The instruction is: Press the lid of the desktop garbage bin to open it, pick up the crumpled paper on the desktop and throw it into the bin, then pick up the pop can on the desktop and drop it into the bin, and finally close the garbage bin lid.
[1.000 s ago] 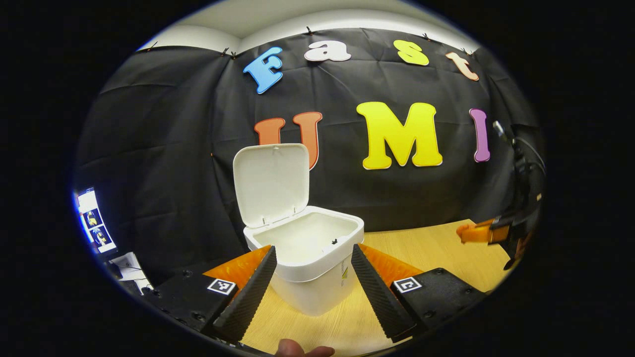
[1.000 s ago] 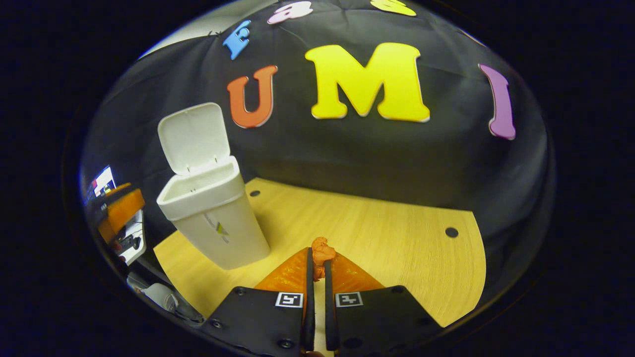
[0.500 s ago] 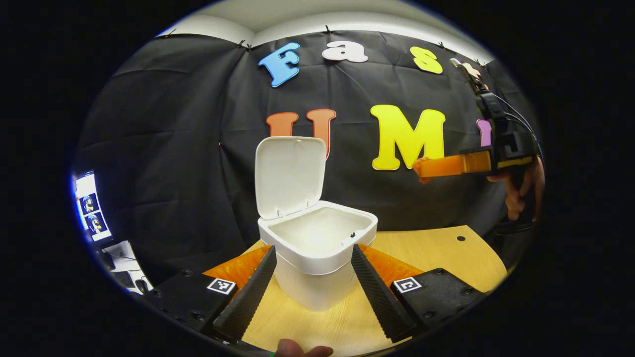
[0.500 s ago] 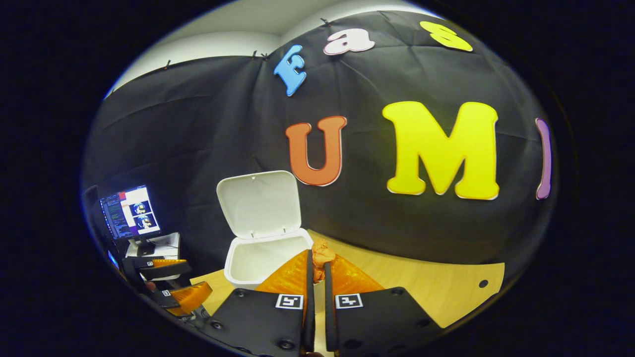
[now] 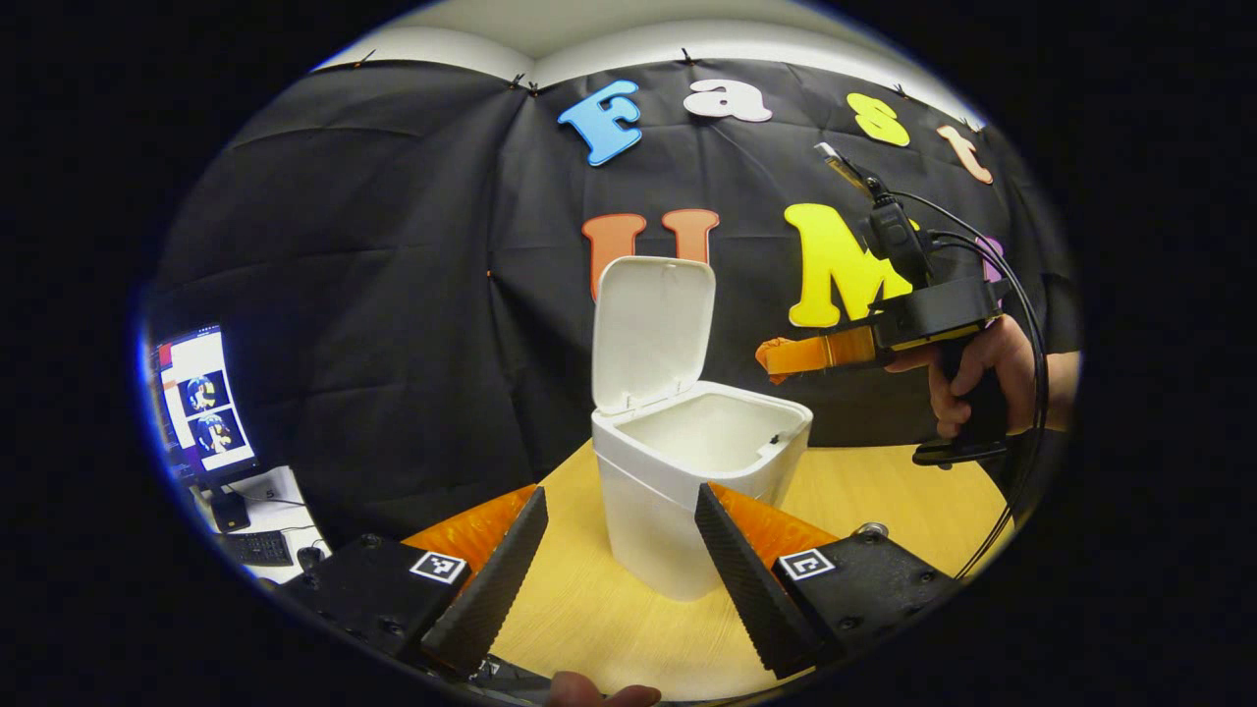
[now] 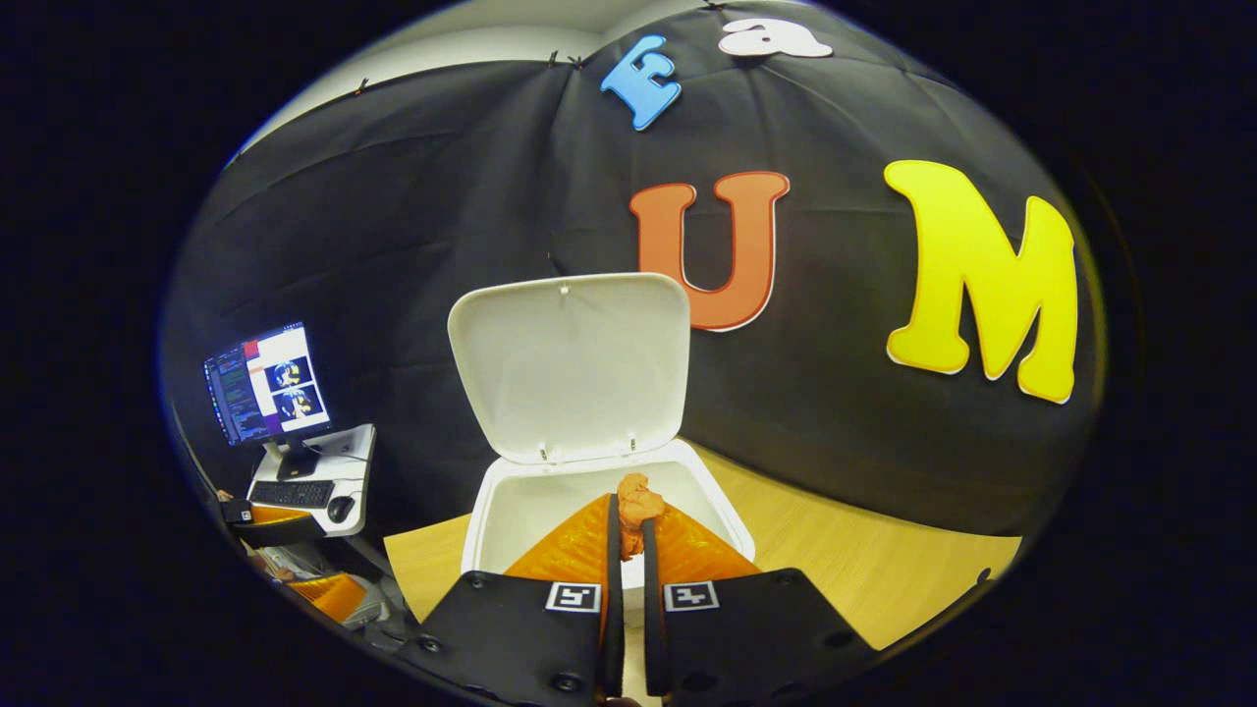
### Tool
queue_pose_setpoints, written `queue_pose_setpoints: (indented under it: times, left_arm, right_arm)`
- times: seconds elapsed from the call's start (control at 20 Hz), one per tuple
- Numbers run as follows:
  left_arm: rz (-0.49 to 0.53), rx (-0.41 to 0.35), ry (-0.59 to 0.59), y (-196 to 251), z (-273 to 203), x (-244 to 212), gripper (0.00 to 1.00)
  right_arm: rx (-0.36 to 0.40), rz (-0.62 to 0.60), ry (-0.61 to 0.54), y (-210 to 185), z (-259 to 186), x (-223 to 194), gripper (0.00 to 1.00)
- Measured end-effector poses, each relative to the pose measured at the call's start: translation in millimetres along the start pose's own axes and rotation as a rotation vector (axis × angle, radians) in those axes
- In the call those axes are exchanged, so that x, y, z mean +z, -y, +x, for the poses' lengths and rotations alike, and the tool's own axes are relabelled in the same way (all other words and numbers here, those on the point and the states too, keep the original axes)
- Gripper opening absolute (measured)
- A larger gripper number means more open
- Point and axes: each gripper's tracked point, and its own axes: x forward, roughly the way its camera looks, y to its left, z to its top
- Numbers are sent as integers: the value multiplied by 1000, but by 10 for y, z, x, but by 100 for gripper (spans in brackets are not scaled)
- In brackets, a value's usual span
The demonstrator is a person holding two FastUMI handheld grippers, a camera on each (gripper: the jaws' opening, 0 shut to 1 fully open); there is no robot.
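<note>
Table [image 5: 884, 486]: wooden top, carrying the bin.
Bin [image 5: 687, 491]: white, upright on the table, its mouth uncovered.
Lid [image 5: 650, 329]: raised, standing upright from the bin's rear edge; in the right gripper view [image 6: 570, 363] it rises just behind the bin's mouth [image 6: 511, 511].
Monitor [image 6: 267, 383]: lit, on a small stand well off the bin's side.
Left gripper [image 5: 621, 511]: fingers wide apart with nothing between them, low over the table just in front of the bin.
Right gripper [image 6: 628, 516]: fingers pinched together on the paper, held above the bin's open mouth; from the left gripper view [image 5: 776, 355] a hand [image 5: 972, 378] holds it level above the bin's rim.
Crumpled paper [image 6: 636, 501]: small orange wad clamped at the right gripper's tips, above the bin's opening.
</note>
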Motion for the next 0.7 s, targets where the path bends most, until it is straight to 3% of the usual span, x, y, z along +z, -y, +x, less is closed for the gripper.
queue_pose_setpoints:
  times: [0.2, 0.35, 0.5, 0.7]
  left_arm:
    - [11, 23, -10, -113, -13, -49, 99]
    - [20, 23, -10, -141, -4, -66, 99]
    - [29, 14, -5, -131, 4, -59, 99]
    - [36, -7, -9, -110, 13, -64, 99]
  right_arm:
    - [0, -30, -27, -65, 173, -104, 16]
    - [-20, -50, -34, -68, 262, -149, 29]
    - [-35, -42, -36, -26, 271, -147, 34]
    - [-57, -27, -32, 15, 270, -150, 52]
